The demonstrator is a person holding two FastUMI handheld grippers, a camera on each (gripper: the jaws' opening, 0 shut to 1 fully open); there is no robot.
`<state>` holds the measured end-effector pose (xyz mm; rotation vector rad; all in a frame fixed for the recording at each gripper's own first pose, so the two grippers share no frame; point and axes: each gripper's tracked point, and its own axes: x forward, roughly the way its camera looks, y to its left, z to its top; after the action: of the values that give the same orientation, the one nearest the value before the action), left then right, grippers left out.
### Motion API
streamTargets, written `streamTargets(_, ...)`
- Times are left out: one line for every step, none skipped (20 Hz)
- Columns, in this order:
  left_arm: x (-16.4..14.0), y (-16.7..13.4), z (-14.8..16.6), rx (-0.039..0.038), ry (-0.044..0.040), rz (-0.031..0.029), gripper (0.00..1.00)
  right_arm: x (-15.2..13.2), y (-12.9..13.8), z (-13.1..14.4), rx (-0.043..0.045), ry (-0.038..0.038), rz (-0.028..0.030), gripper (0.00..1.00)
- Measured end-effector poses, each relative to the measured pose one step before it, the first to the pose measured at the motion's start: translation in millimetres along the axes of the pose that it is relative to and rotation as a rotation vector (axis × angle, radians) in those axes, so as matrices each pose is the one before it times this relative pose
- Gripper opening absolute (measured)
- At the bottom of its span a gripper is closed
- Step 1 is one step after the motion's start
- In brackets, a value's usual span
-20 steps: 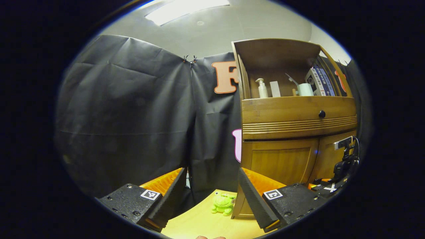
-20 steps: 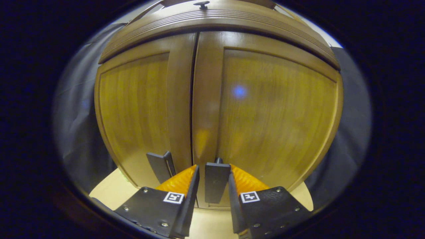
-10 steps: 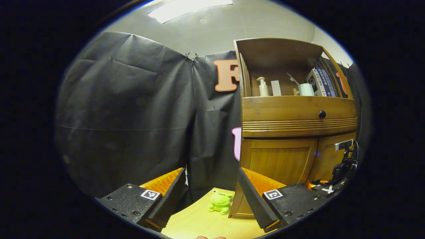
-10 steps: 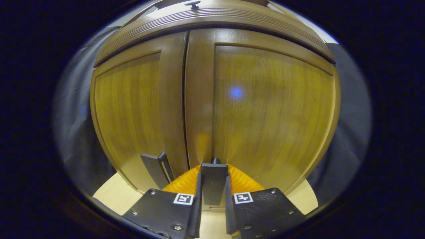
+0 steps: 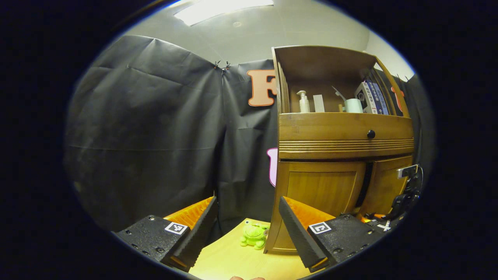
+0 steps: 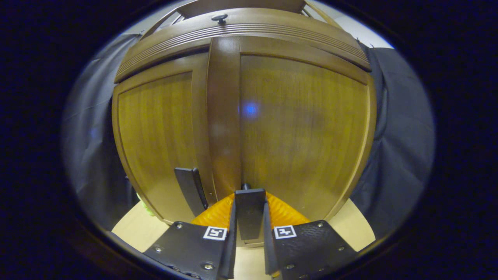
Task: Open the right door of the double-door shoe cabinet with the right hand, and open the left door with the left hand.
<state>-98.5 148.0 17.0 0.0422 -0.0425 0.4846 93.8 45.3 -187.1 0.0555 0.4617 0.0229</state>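
1. The right gripper (image 6: 249, 249) has its fingers (image 6: 229, 241) closed on the flat dark handle of the right door (image 6: 250, 212), one pressing on each side. I judge this pinch is there so that the door comes along when the hand draws back.

2. That right wooden door (image 6: 303, 128) stands slightly proud of the wooden double-door shoe cabinet (image 5: 342, 136). In the left gripper view a dark gap (image 5: 362, 182) shows between it and the left door, so it looks just begun on its swing.

3. The left wooden door (image 6: 155, 132) sits flush in the cabinet. Its own flat dark handle (image 6: 190, 186) is just beside the held one and untouched.

4. The left gripper (image 5: 247, 229) has its fingers (image 5: 200, 229) spread wide with nothing between them. It hangs well to the left of the cabinet, over the pale wooden surface (image 5: 233, 264), and seems to be waiting its turn at the left door.

5. A small green frog toy (image 5: 253, 235) sits on the surface just beside the cabinet's left foot. It may lie near the left door's sweep.

6. The other gripper (image 5: 404, 194) shows at the cabinet's right door in the left gripper view.
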Motion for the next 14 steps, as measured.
streamTargets(-0.83,-1.36,-1.14,-0.00183,0.00183,-0.00844,0.96,0.48,-0.03,0.48,0.00202,-0.00032,-0.00180,0.30)
streamTargets(-0.60,-2.69,-0.53,-0.00271,0.00165,-0.01044,0.96,-0.31,-0.64,-0.90,0.00159,0.00059,-0.00297,0.29)
streamTargets(-0.17,-3.02,-0.81,-0.00342,0.00322,-0.01164,0.96,-0.50,0.10,-0.04,0.00250,0.00069,-0.00215,0.29)
streamTargets(-0.19,-3.82,-0.99,-0.00432,0.00309,-0.01378,0.96,0.17,0.00,-0.63,0.00203,-0.00017,-0.00140,0.29)
streamTargets(0.07,-4.88,-1.47,-0.00425,0.00328,-0.01584,0.96,0.66,0.21,-0.92,0.00137,-0.00015,-0.00056,0.29)
streamTargets(0.72,-5.21,-1.18,-0.00342,0.00359,-0.01618,0.98,0.06,0.10,0.21,0.00089,-0.00016,-0.00032,0.30)
streamTargets(1.13,-5.80,-1.07,-0.00252,0.00405,-0.01720,0.96,-0.34,0.13,-0.89,-0.00091,0.00085,0.00024,0.29)
streamTargets(0.47,-5.31,-1.38,-0.00210,0.00381,-0.01804,0.96,-0.05,0.13,0.33,-0.00087,-0.00015,-0.00055,0.29)
streamTargets(1.00,-6.89,-1.16,-0.00199,0.00459,-0.01961,0.96,0.44,0.32,1.02,0.00027,0.00085,-0.00062,0.29)
streamTargets(1.55,-7.83,-1.59,-0.00102,0.00423,-0.02043,0.96,-0.76,-0.21,-1.85,0.00165,0.00024,-0.00080,0.29)
streamTargets(1.62,-7.35,-1.84,-0.00023,0.00298,-0.02005,0.96,0.81,0.29,0.05,0.00374,0.00127,-0.00059,0.29)
streamTargets(1.36,-6.98,-0.91,0.00063,0.00130,-0.01853,0.96,-1.06,-0.11,-0.22,0.00463,0.00039,-0.00038,0.29)
streamTargets(1.42,-6.34,-0.51,0.00142,0.00122,-0.01837,0.96,0.38,0.06,0.41,0.00412,0.00105,-0.00047,0.29)
streamTargets(1.46,-6.46,-0.66,0.00220,0.00170,-0.01786,0.98,-0.40,-0.03,-0.51,0.00274,0.00081,0.00029,0.29)
